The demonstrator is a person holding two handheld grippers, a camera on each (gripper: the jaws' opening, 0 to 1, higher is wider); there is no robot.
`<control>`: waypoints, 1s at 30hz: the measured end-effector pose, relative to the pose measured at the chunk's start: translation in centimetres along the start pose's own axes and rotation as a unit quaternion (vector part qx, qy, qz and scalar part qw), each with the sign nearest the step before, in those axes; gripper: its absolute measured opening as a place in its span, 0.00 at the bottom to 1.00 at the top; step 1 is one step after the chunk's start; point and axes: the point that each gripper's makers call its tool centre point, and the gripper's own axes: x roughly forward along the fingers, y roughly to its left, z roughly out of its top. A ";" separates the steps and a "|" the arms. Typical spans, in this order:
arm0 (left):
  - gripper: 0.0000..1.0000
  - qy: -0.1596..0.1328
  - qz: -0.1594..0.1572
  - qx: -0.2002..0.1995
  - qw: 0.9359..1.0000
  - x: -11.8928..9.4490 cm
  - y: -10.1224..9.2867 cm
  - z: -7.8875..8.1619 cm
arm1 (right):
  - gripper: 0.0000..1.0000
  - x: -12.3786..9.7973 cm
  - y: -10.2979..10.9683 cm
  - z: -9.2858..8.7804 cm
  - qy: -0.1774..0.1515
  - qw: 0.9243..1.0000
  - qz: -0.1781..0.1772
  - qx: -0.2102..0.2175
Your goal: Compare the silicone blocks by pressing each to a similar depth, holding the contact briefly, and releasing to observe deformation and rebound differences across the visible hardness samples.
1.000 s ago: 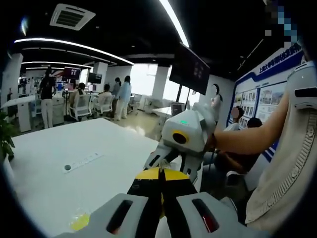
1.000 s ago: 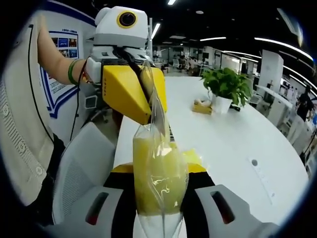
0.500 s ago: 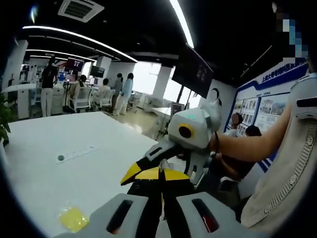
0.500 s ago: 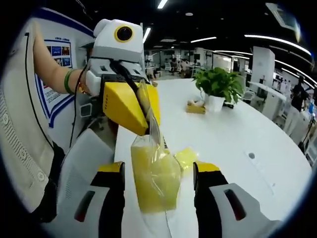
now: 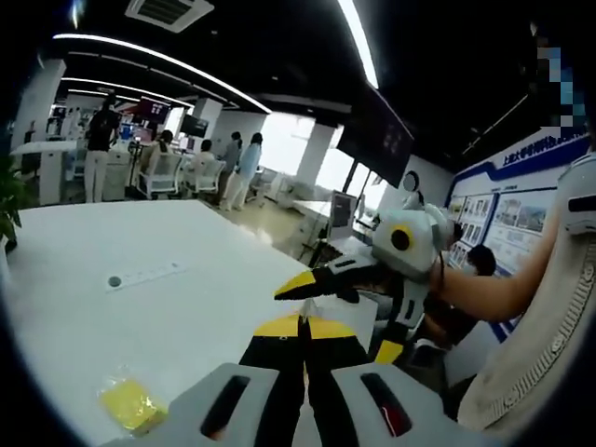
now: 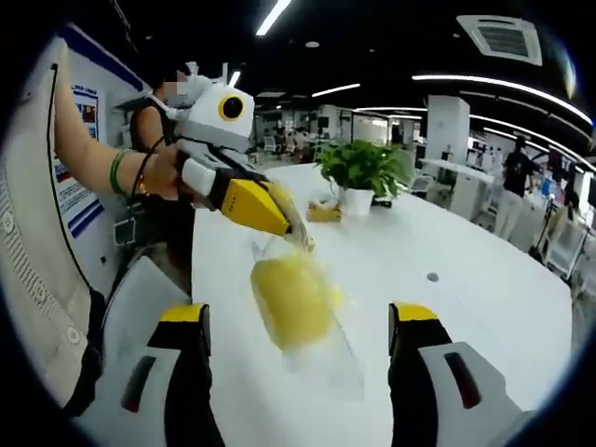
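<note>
The jaws of the left gripper [image 5: 303, 326] are pressed together, and in the right gripper view the same tool [image 6: 279, 219] pinches the top edge of a clear plastic bag holding a yellow silicone block [image 6: 291, 300], so the bag hangs from its tips. The jaws of the right gripper [image 6: 300, 321] stand wide apart with nothing between them except air; the hanging bag sits just ahead of them, centred between the two yellow-tipped fingers but touching neither. In the left gripper view the right gripper [image 5: 345, 279] reaches in from the right, its jaws spread, just beyond the closed tips.

A second small yellow block in a clear wrapper [image 5: 130, 406] lies on the white table [image 5: 168, 307], left of and below the left gripper's jaws.

Judged from this, the comparison seems barely begun: one sample is lifted in its bag rather than resting on a surface, and no block is under pressure now. Pressing, holding and releasing each sample looks to be still ahead.

The hanging bag is blurred, so the block's shape and any dent in it cannot be made out. How many samples there are, and their hardness marks, cannot be told.
</note>
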 end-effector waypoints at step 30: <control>0.00 0.037 0.037 -0.060 0.997 9.3 5.7 -6.3 | 0.82 -9.6 -1.2 -8.3 -0.038 0.966 -0.197 0.161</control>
